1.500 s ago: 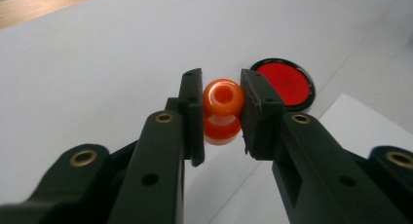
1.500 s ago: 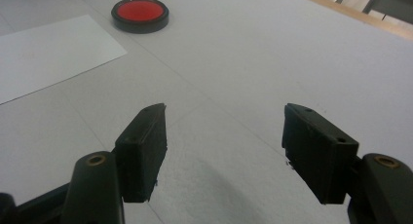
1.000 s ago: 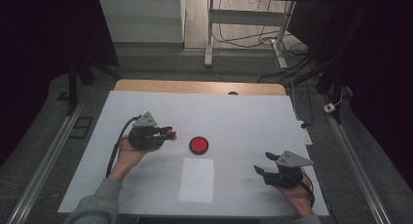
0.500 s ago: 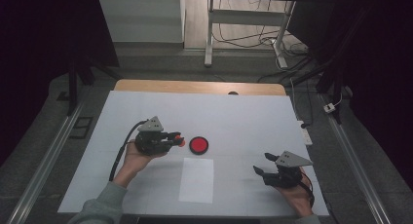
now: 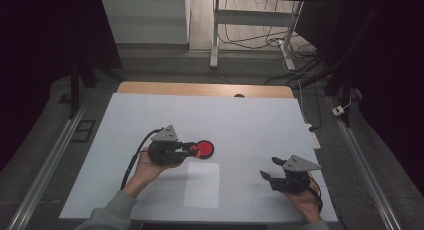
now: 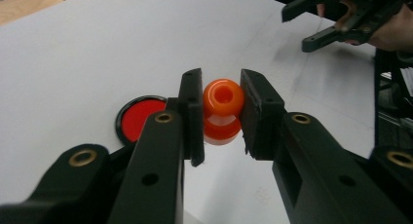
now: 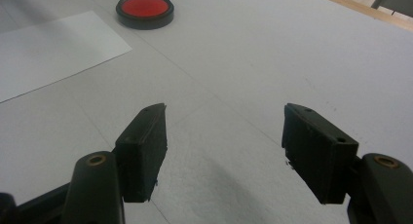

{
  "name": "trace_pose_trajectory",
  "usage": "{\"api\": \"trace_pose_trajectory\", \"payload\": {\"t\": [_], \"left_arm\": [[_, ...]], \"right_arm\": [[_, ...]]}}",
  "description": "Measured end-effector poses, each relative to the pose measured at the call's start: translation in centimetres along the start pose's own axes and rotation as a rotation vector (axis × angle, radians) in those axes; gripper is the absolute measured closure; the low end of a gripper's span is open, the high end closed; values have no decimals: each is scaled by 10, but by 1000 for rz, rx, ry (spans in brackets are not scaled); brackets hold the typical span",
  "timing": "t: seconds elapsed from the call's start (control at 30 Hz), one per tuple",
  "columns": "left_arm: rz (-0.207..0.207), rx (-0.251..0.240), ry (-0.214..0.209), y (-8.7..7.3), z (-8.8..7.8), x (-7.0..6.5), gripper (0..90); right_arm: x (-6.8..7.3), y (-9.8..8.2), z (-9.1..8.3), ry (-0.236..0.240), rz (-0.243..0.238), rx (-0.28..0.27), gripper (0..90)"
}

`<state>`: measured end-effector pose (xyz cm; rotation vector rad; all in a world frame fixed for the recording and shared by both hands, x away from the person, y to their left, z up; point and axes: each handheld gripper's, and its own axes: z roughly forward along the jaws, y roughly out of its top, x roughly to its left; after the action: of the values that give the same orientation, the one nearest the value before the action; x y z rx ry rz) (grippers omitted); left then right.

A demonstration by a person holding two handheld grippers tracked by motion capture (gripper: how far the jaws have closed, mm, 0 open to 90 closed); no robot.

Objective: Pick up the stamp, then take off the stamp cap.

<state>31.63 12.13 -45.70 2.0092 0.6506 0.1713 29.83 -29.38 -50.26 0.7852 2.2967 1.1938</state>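
My left gripper (image 6: 221,114) is shut on a small orange spool-shaped piece (image 6: 223,112), held end-on between the black pads. In the high view that gripper (image 5: 192,148) sits just left of a round red disc with a black rim (image 5: 204,148), its tip reaching the disc's edge. The same disc (image 6: 141,119) lies on the table behind the left jaw. My right gripper (image 5: 269,168) rests at the lower right of the table, jaws wide apart with nothing between them (image 7: 224,156). The disc (image 7: 144,10) shows far ahead of it.
A white sheet of paper (image 5: 201,185) lies flat near the front edge, between the two hands. The white table top (image 5: 250,120) has a wooden strip along its far edge. Metal rails run along both sides; cables lie on the floor beyond.
My left hand has carried the orange piece to the right, from well left of the red disc up to its edge. The right gripper has stayed where it was, still open.
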Motion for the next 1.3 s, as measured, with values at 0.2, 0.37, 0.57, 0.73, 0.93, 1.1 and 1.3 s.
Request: {"api": "trace_pose_trajectory", "payload": {"t": [0.2, 0.37, 0.57, 0.73, 0.93, 1.1, 1.3], "left_arm": [[16, 3, -31, 2, 7, -10, 716], [13, 1, -55, 1, 14, -15, 715], [11, -4, -64, 1, 18, -20, 715], [12, -11, -56, 1, 18, -21, 715], [9, -16, -53, 1, 17, -20, 715], [6, -19, -46, 1, 16, -19, 715], [7, -24, -45, 1, 15, -20, 715]], "right_arm": [[0, 0, 0, 1, 2, -2, 325], [-2, -1, 0, 3, 13, -10, 326], [-2, -1, -2, 1, 35, -34, 332], [-1, -1, -3, -2, 31, -24, 331], [-1, -1, -3, -7, 30, -24, 331], [-2, -2, -2, 5, 33, -28, 331], [-1, -1, -2, 7, 30, -34, 331]]}}
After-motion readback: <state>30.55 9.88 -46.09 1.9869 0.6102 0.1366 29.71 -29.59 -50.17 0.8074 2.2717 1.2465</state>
